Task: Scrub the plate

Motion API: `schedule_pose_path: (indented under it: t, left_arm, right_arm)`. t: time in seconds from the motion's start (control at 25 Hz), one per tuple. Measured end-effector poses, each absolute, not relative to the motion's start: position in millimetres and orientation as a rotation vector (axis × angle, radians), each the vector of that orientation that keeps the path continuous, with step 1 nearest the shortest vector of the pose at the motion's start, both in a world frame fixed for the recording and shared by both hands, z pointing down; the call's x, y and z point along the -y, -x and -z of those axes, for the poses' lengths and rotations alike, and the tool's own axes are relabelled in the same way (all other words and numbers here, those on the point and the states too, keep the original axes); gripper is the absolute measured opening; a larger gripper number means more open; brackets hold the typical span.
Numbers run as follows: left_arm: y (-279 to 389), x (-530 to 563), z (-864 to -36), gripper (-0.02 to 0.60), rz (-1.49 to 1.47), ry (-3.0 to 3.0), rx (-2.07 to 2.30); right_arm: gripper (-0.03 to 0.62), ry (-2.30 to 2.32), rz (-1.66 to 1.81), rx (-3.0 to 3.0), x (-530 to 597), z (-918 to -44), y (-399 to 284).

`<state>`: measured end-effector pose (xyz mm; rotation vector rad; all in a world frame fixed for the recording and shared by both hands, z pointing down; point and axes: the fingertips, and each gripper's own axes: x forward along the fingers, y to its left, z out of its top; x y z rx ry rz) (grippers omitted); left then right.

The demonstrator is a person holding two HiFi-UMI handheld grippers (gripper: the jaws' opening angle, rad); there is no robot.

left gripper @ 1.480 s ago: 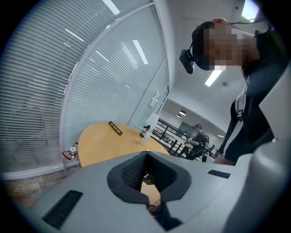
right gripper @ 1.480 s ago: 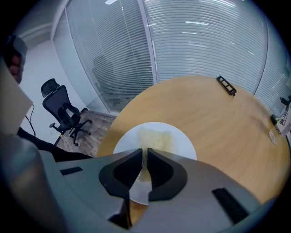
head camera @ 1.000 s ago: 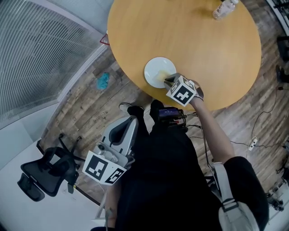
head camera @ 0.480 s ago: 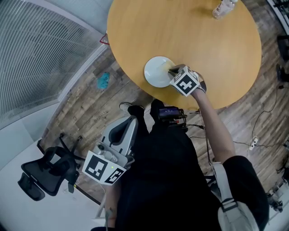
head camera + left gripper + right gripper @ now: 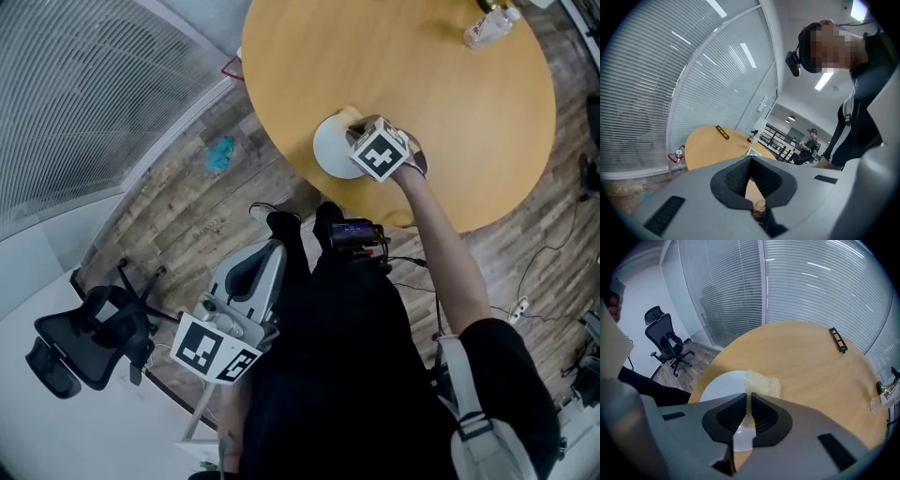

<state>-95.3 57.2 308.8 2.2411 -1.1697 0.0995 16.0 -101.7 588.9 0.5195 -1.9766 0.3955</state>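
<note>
While right gripper (image 5: 749, 404) clamps sponge (image 5: 764, 384) on plate (image 5: 719, 387), left gripper (image 5: 752, 183) hangs slightly open, empty

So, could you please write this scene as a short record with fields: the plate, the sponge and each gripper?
plate: white, on the round wooden table, near its edge
sponge: pale yellow, at the plate's far rim
right gripper: fingers shut on the sponge, over the plate
left gripper: open, empty, held low, away from the table
also there: a plastic bottle at the table's far side
</note>
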Motion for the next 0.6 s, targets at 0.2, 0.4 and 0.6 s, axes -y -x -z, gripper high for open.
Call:
schedule_pose_path:
  t: [0.2, 0.4, 0.6]
  left_arm:
    - [99, -59, -310, 0.011, -0.09, -2.22, 1.186]
    - [100, -63, -311, 0.011, -0.086, -2.203, 1.202]
    - [101, -63, -313, 0.011, -0.079, -2.206, 1.19]
  right_arm:
    - [0.026, -0.438, -0.357, 1.994, 87, -590, 6]
    - [0.026, -0.348, -0.302, 1.993, 63, -588, 21]
    - [0.026, -0.247, -0.214, 1.972, 38, -589, 30]
